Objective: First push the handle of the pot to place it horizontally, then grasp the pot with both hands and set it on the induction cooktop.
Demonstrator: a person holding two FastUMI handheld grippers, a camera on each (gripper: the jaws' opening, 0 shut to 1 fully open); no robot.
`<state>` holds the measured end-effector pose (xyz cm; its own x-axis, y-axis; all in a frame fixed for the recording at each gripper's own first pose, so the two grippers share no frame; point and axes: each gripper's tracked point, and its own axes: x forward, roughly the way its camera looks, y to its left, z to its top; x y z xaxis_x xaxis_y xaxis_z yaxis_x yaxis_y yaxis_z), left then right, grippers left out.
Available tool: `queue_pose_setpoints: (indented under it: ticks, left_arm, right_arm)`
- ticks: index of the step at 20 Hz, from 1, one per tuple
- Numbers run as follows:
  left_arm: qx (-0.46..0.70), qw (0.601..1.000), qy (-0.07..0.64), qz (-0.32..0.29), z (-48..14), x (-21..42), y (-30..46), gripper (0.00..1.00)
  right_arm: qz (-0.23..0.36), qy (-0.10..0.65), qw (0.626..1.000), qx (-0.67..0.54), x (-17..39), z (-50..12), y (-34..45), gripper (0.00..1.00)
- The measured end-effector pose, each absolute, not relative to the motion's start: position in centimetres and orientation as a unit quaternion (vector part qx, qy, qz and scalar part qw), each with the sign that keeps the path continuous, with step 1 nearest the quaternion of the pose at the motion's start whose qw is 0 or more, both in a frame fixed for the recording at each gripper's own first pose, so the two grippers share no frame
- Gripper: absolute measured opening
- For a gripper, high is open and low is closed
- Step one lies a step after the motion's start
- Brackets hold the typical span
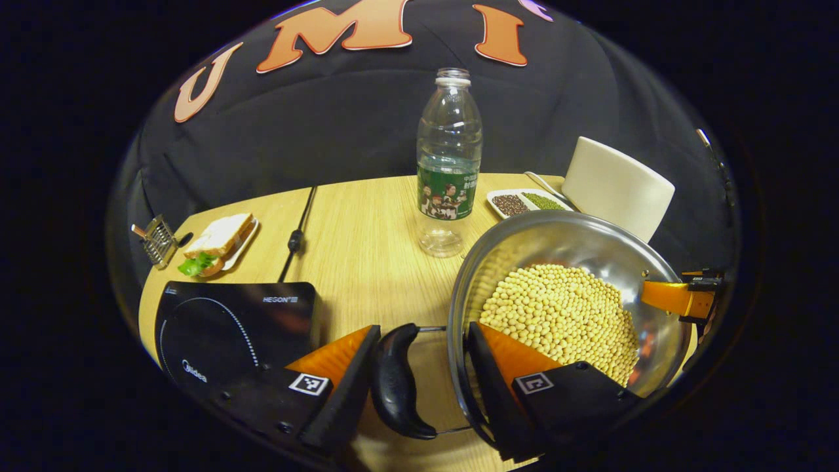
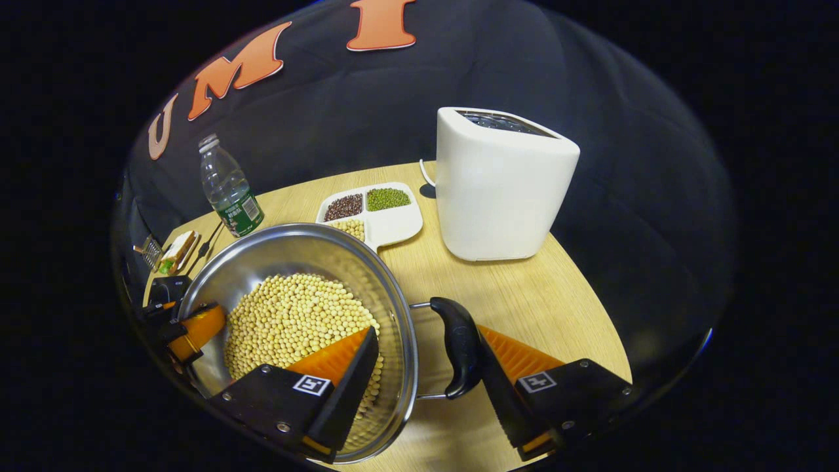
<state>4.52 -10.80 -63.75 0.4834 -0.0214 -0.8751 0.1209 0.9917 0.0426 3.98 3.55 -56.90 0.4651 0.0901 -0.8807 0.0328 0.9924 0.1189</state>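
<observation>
Fingers of the left gripper stood spread around the pot's black handle, one finger inside the rim. The right gripper was likewise spread astride the opposite handle. The pot, filled with soybeans, sat on the wooden table beside the induction cooktop. Farther back stood a bottle and a toaster.

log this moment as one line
stage: grasp pot | left gripper: open around left handle | right gripper: open around right handle | pot: on table, off cooktop
</observation>
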Motion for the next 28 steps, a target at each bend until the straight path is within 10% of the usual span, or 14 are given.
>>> queue_pose_setpoints:
  ticks: [15, 28]
  left_arm:
    - [0.064, 0.876, 0.477, -0.038, -63.0, 5.4, -10.5, 0.77]
    - [0.053, 0.895, 0.443, -0.026, -55.7, 5.0, -7.7, 0.76]
  right_arm:
    - [0.006, 0.479, 0.876, 0.059, 3.4, -56.3, 3.5, 0.56]
    - [0.015, 0.424, 0.905, 0.043, 1.7, -46.7, 4.5, 0.60]
